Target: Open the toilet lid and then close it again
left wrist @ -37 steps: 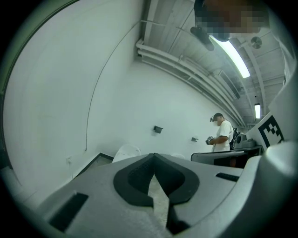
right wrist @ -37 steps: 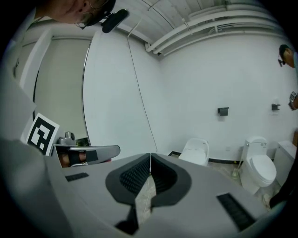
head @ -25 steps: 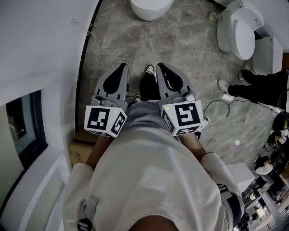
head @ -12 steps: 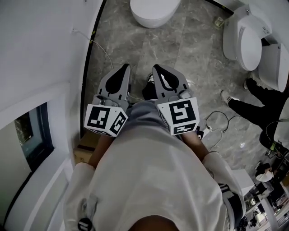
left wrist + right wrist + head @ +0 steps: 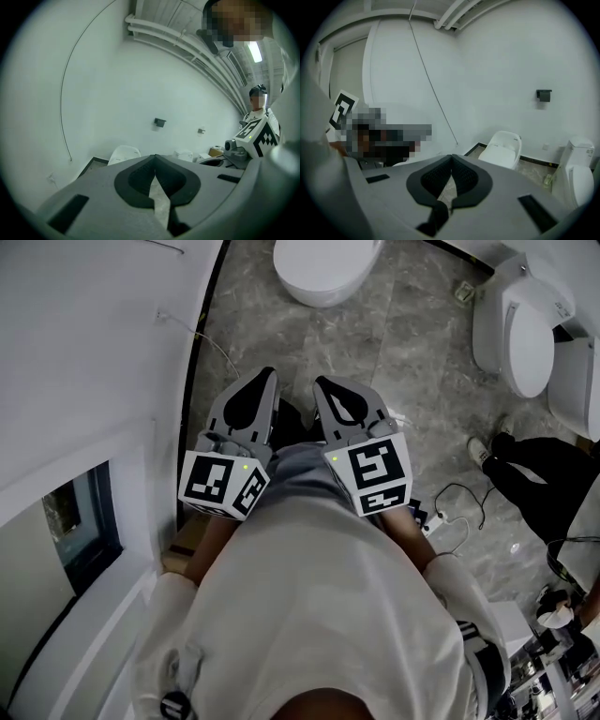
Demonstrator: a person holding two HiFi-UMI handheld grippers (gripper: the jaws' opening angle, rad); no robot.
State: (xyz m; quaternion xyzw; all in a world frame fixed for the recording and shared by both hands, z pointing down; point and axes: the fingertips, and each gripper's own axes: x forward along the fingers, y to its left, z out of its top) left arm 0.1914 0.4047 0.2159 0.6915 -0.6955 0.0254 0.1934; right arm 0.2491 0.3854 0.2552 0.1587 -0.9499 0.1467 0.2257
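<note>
A white toilet with its lid down stands at the top of the head view, on the grey marble floor. The left gripper view shows the toilet low and left of centre, and the right gripper view shows the toilet right of centre. My left gripper and right gripper are held side by side at waist height, pointing toward it and well short of it. Both are shut with their tips meeting and nothing between them, which also shows for the left gripper and the right gripper in their own views.
A second toilet stands at the right, with a bystander's dark trouser legs near it. A thin cable runs along the left wall, and a power strip with cords lies on the floor. A cardboard box sits by the wall.
The toilet ahead sits a little lower and larger in the head view, so I have moved toward it. Both grippers went forward with me and stayed shut. The bystander's legs have shifted.
</note>
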